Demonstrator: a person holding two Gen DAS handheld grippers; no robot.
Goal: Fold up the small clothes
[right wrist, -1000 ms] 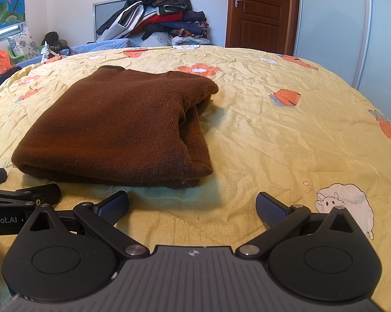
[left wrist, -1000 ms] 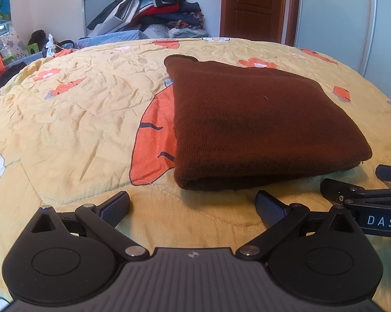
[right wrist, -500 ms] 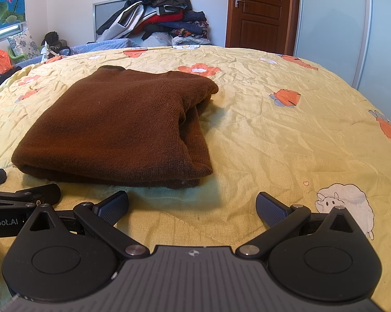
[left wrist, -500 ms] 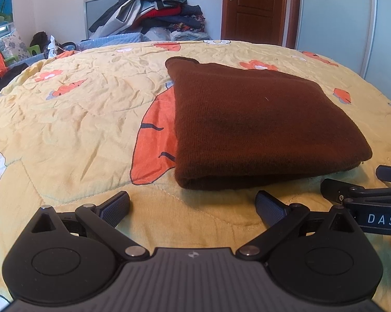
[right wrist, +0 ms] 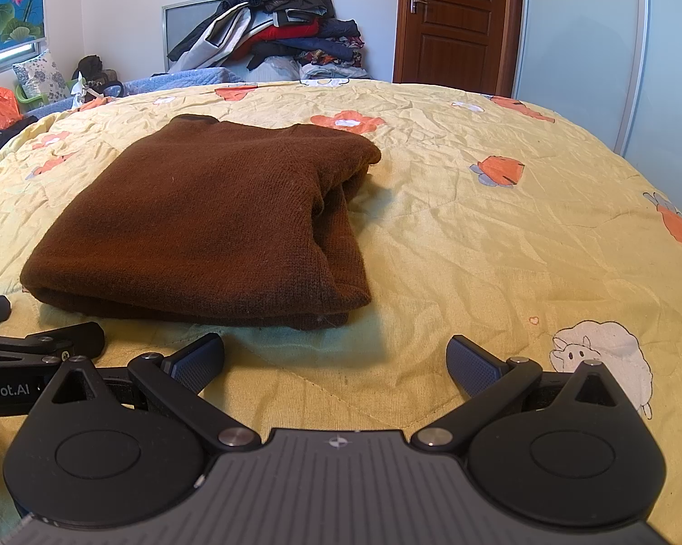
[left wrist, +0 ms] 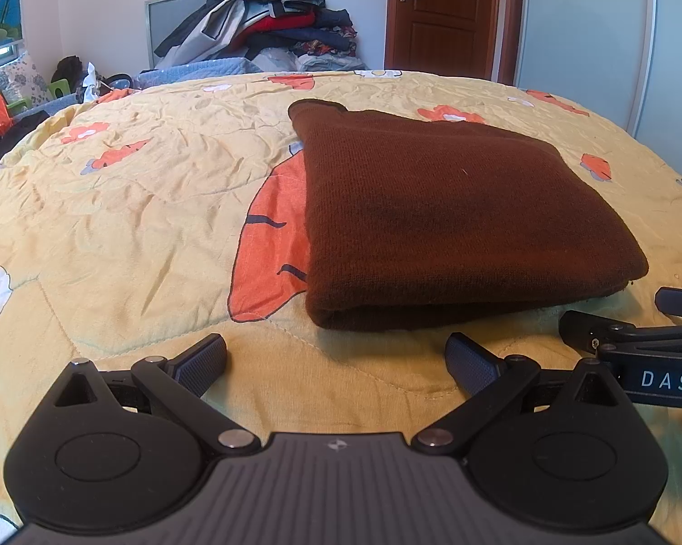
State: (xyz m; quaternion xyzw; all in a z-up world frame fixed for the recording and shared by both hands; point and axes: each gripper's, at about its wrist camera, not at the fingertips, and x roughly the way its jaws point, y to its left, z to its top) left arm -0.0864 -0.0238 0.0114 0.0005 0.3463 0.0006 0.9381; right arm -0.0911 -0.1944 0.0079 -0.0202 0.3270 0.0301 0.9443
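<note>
Yellow quilted bedspread (left wrist: 127, 236) with orange and sheep prints carries the folded brown sweater (left wrist: 450, 218), which lies flat near its middle, just ahead of both grippers and touching neither. Left gripper (left wrist: 336, 359) and right gripper (right wrist: 336, 359) rest low with fingers spread wide, grasping nothing; each is cut off at the other view's edge. Behind, a clothes heap (right wrist: 273, 32) partly hides a grey panel; a wooden door (right wrist: 454, 18) stands beside sliding wardrobe panels (right wrist: 581, 45).

I read "DAS" on the right hand-held gripper (left wrist: 631, 340) at lower right, and "Robot.AI" on the left hand-held gripper (right wrist: 41, 340) at lower left.
</note>
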